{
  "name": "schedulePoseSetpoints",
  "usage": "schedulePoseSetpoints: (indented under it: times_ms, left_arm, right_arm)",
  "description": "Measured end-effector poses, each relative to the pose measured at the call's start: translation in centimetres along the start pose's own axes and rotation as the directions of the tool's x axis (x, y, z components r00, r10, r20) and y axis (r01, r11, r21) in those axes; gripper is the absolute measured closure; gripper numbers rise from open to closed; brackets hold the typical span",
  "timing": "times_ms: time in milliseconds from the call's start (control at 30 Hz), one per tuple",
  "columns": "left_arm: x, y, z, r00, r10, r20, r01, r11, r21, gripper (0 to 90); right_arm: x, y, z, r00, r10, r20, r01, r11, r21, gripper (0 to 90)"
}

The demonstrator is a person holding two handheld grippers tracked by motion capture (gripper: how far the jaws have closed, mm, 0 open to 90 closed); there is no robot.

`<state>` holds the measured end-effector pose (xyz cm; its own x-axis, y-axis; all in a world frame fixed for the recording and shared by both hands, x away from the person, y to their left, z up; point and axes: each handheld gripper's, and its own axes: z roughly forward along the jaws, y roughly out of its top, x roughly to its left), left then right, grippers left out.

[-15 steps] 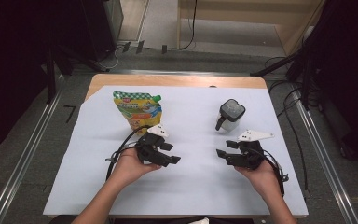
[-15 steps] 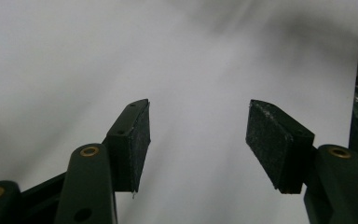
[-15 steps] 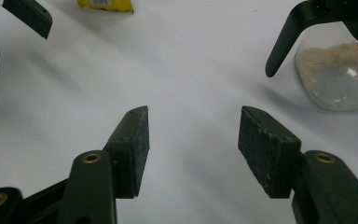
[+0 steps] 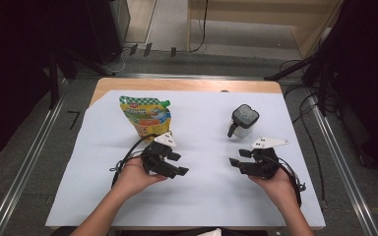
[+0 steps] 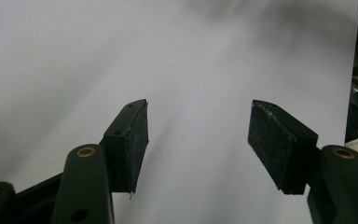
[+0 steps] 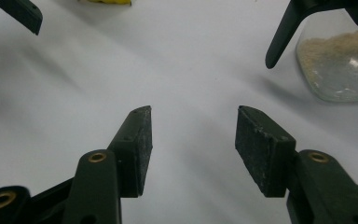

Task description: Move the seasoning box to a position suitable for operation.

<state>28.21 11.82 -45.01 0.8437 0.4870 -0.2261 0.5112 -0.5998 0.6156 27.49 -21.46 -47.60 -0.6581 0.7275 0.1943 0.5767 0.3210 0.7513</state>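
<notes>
White sheet (image 4: 202,128) covers table; both tongs (image 4: 174,164) (image 4: 236,163) gape, holding nothing.

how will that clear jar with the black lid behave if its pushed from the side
The jar looks like rigid clear glass or plastic, so probably stiff and perhaps breakable. It is only partly filled with tan grains, so likely lightish. Standing upright with a handle, it may tip rather than slide.

Upright yellow-green pouch (image 4: 146,116) and clear black-lidded jar (image 4: 242,121), well apart on white sheet (image 4: 202,191)

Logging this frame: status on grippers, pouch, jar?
Left gripper open, empty. Right gripper open, empty. Pouch and jar untouched on white sheet. Nothing in the way.
</notes>
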Motion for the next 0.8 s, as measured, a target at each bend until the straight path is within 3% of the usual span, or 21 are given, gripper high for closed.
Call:
schedulePoseSetpoints:
  times_ms: [100,300,800]
  left_arm:
    - [0.27,-0.17,-0.29,0.9999,0.005,-0.009,-0.005,0.9998,-0.018,38.9]
    - [0.74,-0.17,-0.62,0.9995,-0.022,0.022,0.023,0.9985,-0.05,39.7]
    - [0.56,-0.11,-0.54,0.9998,-0.017,0.011,0.017,0.9991,-0.038,40.7]
  right_arm:
    - [-0.12,0.16,0.09,0.9997,0.023,-0.013,-0.023,1.0,-0.005,47.7]
    - [-0.08,0.15,0.41,1.0,-0.008,0.002,0.008,1.0,0.009,46.1]
    - [-0.26,0.04,0.52,0.9994,-0.032,0.011,0.032,0.999,0.015,41.9]
